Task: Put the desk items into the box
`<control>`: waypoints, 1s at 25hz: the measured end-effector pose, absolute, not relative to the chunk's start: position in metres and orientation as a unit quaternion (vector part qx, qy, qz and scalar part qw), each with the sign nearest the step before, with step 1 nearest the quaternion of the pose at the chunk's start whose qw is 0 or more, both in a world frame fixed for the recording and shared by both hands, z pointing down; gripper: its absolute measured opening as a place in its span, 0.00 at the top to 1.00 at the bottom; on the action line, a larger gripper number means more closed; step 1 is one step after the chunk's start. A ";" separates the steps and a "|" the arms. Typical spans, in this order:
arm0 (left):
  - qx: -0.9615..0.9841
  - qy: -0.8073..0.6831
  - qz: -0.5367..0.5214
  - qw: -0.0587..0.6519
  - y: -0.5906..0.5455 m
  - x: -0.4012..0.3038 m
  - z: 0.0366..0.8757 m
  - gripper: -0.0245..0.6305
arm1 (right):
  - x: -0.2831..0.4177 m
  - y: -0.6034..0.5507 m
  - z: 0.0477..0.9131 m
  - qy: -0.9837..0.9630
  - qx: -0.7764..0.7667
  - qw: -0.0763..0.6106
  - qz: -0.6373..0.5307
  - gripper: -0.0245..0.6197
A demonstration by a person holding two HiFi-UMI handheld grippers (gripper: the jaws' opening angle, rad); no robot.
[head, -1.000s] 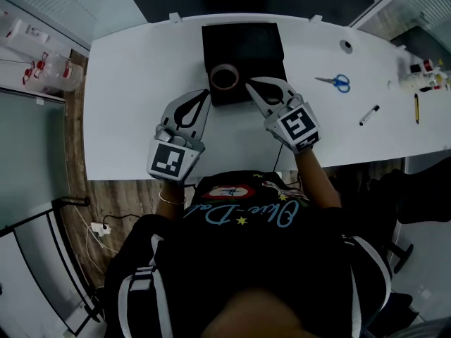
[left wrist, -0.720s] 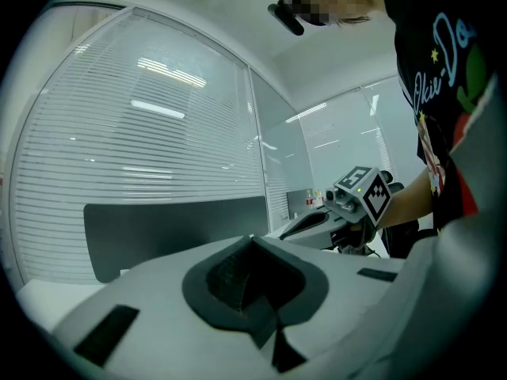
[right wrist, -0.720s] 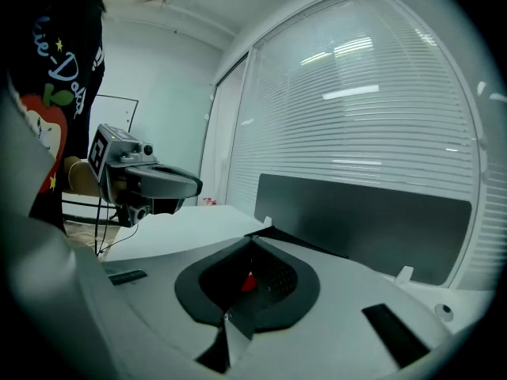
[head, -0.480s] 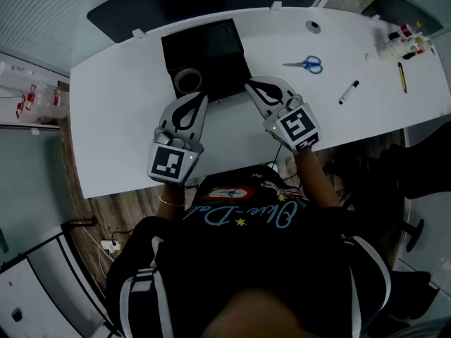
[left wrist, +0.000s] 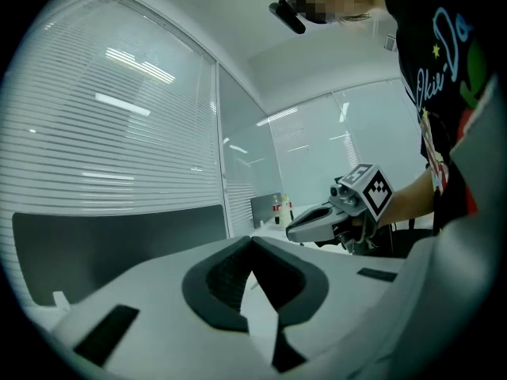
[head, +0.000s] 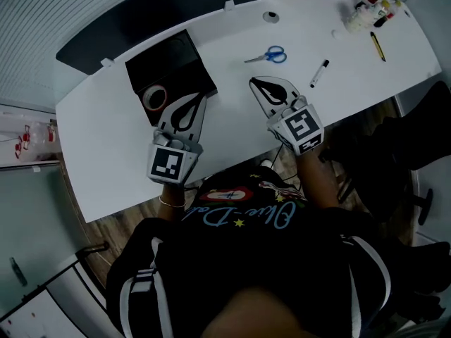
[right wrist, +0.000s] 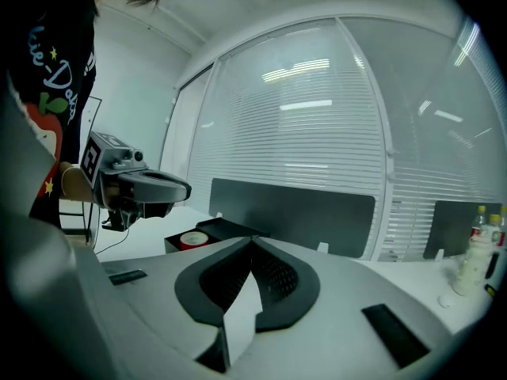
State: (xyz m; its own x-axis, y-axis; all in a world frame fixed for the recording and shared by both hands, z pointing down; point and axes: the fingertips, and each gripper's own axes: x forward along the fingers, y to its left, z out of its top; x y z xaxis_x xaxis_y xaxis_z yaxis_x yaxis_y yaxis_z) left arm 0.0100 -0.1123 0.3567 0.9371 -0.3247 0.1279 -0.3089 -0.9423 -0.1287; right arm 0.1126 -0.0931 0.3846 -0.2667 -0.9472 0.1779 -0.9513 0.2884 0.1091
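Note:
An open black box [head: 171, 65] sits on the white desk [head: 106, 153] with a roll of tape [head: 155, 97] in its near corner. Blue-handled scissors [head: 268, 54], a marker [head: 319, 72] and a yellow pen [head: 377, 46] lie to the right. My left gripper [head: 200, 98] is shut and empty, its tip just right of the tape at the box's near edge. The right gripper [head: 253, 83] is shut and empty, pointing toward the scissors a short way short of them. In the right gripper view the box [right wrist: 218, 229] and tape [right wrist: 192, 238] appear beyond the left gripper [right wrist: 181, 188].
Small bottles [head: 369, 8] stand at the desk's far right corner; they show again in the right gripper view as bottles [right wrist: 478, 256]. A round grommet [head: 271, 17] sits at the back edge. A dark partition [head: 155, 9] runs behind the desk.
The head view has swung right, so the box and tape now lie further left. The right gripper has left the box's edge and points at the scissors. Both grippers stay shut.

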 end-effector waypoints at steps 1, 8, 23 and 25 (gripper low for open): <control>-0.983 0.156 -0.074 0.055 -0.109 0.017 0.356 0.97 | 0.122 -0.087 0.383 -0.789 0.606 0.102 0.007 0.96; -0.986 0.128 -0.078 0.067 -0.083 0.060 0.352 0.97 | 0.186 -0.048 0.380 -0.748 0.658 0.084 0.003 0.96; -0.992 0.077 -0.069 0.072 -0.003 0.158 0.358 0.97 | 0.290 0.053 0.386 -0.697 0.712 0.080 0.018 0.96; -0.992 0.074 -0.072 0.075 0.001 0.163 0.357 0.97 | 0.297 0.059 0.387 -0.693 0.716 0.078 0.020 0.96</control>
State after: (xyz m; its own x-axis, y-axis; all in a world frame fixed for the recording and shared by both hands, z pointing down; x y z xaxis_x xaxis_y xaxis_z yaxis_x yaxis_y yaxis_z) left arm 0.1632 0.0008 0.3572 0.9787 -0.1571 0.1324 -0.1355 -0.9780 -0.1587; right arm 0.2973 0.0585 0.3873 0.0377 -0.9899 0.1363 -0.9962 -0.0264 0.0835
